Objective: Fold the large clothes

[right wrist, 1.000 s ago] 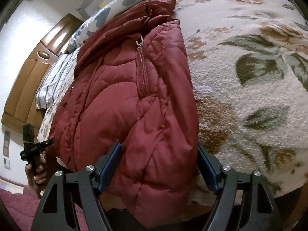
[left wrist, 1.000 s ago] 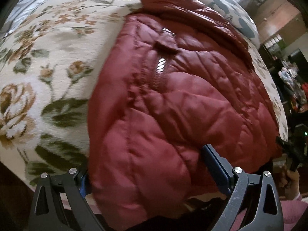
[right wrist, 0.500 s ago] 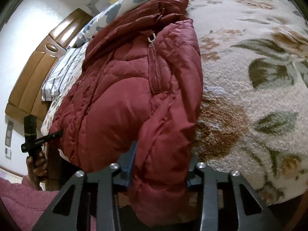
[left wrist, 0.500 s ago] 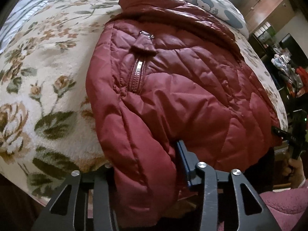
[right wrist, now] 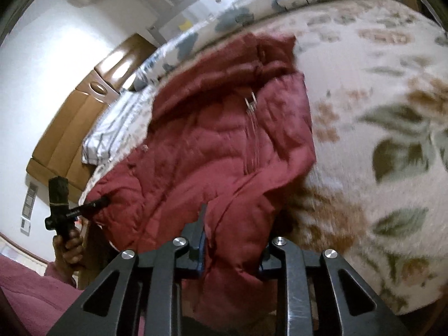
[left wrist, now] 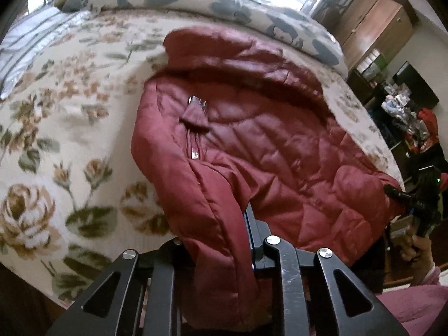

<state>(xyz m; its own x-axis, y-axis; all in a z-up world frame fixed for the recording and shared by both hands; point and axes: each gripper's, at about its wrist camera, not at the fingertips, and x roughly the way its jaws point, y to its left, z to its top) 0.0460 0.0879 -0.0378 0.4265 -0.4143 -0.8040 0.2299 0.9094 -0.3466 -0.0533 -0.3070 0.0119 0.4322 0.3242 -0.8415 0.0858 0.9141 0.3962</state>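
A dark red quilted jacket (left wrist: 266, 145) lies spread on a floral blanket, collar at the far end and zip pockets facing up. My left gripper (left wrist: 218, 232) grips the near left corner of its hem; the jaws are closing, with the padded fabric bunched between them. In the right wrist view the same jacket (right wrist: 210, 145) fills the middle. My right gripper (right wrist: 233, 240) pinches the near right hem corner, jaws also closing on the fabric. Both corners are raised off the bed. Each view shows the other gripper at its edge, held in a hand (right wrist: 67, 249).
The floral blanket (left wrist: 56, 140) covers the bed on both sides of the jacket. A blue-patterned quilt (left wrist: 224, 8) lies rolled at the far end, and a striped pillow (right wrist: 117, 128) rests by the wooden headboard (right wrist: 70, 140). A wardrobe (left wrist: 372, 28) and cluttered shelves stand far right.
Both grippers went from wide open around the hem to clamped on it. Both hands rose, lifting the near corners of the jacket off the bed.
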